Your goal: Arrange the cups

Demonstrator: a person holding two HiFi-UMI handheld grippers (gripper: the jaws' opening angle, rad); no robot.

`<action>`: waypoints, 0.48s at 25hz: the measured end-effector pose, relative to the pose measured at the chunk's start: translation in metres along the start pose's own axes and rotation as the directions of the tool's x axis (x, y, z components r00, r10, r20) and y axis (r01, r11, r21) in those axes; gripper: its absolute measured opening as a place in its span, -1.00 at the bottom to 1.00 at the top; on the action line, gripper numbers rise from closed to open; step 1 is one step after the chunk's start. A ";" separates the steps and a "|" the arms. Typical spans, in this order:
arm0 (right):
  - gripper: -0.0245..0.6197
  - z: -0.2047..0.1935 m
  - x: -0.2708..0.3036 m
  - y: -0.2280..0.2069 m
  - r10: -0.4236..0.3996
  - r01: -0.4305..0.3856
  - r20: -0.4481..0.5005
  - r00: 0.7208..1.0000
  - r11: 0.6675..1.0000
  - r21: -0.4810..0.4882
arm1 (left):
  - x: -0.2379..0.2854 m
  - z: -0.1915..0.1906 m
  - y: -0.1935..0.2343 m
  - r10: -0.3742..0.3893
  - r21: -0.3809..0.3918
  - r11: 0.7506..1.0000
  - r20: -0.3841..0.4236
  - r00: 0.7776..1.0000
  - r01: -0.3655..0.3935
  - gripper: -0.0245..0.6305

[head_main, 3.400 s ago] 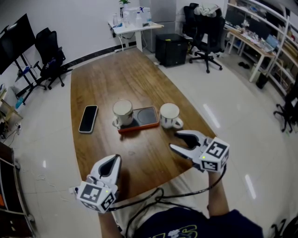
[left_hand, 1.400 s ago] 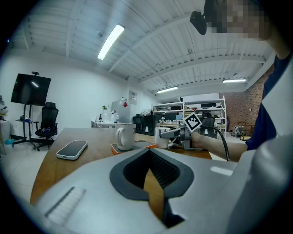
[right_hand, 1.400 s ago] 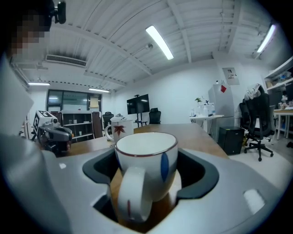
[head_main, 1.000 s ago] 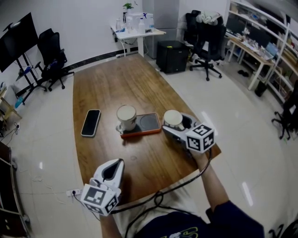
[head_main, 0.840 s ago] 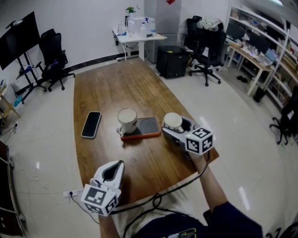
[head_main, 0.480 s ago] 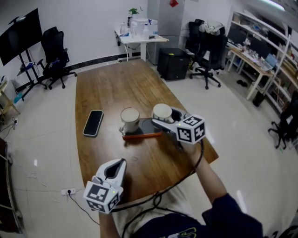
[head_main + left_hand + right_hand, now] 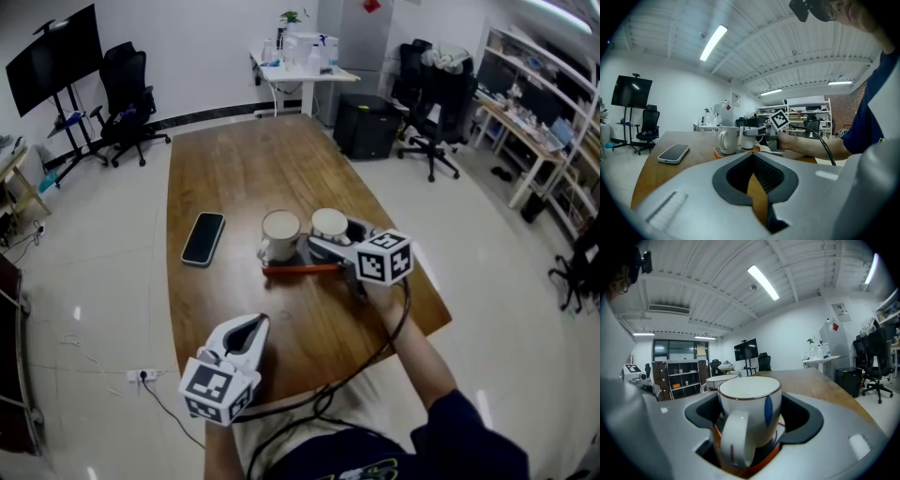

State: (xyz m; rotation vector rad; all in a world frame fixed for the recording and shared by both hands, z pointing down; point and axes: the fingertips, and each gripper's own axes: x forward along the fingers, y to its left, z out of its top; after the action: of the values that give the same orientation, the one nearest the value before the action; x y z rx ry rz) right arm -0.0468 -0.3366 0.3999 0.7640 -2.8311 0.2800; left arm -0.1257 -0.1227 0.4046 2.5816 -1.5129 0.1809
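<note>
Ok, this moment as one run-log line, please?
right gripper: shut on cup, over orange tray, beside second cup | left gripper: shut, empty | phone: left of tray

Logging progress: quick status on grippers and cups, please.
Left gripper shut, empty, near table edge. Right gripper shut on white cup at orange tray, beside second cup. Phone well clear.

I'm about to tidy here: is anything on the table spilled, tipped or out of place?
Nothing stands out. The standing cup is upright on the orange-edged tray. The held cup is upright beside it, in the right tongs. The phone lies flat on the table. No spill shows.
</note>
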 end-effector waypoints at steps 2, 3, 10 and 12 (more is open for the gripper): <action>0.26 -0.002 0.002 0.001 0.003 -0.003 -0.001 1.000 1.000 -0.025 | 0.000 0.002 0.001 0.004 -0.006 1.000 0.003 1.000 -0.004 -0.92; 0.26 -0.003 0.002 0.002 0.001 -0.001 0.003 1.000 0.999 -0.041 | 0.000 0.002 0.001 0.004 -0.011 1.000 0.004 1.000 -0.003 -0.92; 0.50 0.004 -0.005 0.006 0.006 0.007 0.125 0.992 0.995 -0.103 | -0.001 -0.004 0.003 -0.008 0.020 1.000 -0.005 1.000 0.009 -0.92; 0.65 0.005 -0.009 0.004 -0.006 0.020 0.141 0.990 0.995 -0.095 | -0.002 -0.004 0.003 -0.004 0.010 1.000 -0.004 1.000 0.004 -0.92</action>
State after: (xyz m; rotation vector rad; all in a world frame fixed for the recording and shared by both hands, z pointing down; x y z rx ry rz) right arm -0.0417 -0.3302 0.3928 0.8117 -2.9445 0.0898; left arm -0.1295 -0.1215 0.4081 2.5909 -1.5091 0.1933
